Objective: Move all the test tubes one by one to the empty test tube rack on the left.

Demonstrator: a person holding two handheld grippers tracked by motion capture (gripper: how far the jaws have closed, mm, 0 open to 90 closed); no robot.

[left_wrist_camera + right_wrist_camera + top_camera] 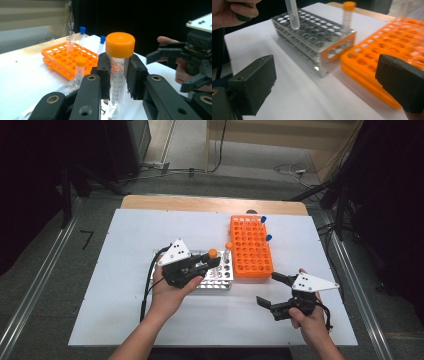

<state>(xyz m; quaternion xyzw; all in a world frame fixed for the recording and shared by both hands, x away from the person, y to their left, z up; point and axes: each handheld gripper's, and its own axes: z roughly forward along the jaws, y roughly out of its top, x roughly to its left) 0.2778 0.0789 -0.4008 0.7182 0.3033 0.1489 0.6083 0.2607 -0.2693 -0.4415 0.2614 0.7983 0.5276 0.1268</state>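
My left gripper [212, 261] [119, 75] is shut on a clear graduated tube with an orange cap [212, 253] [120, 62], held upright above the metal rack [223, 283] [297, 53]. The tube's rounded bottom [292, 15] hangs just over the rack's holes. A second orange-capped tube [228, 247] [80, 70] [348, 16] stands in the rack's far corner. My right gripper [268, 289] [324, 87] [166, 71] stands open and empty near the front right of the table, facing both racks.
An orange rack [250, 250] [57, 56] [384, 60] lies right beside the metal rack and holds two blue-capped tubes [264, 220] [82, 32] at its far end. Both racks rest on a white board [125, 285] on the wooden table.
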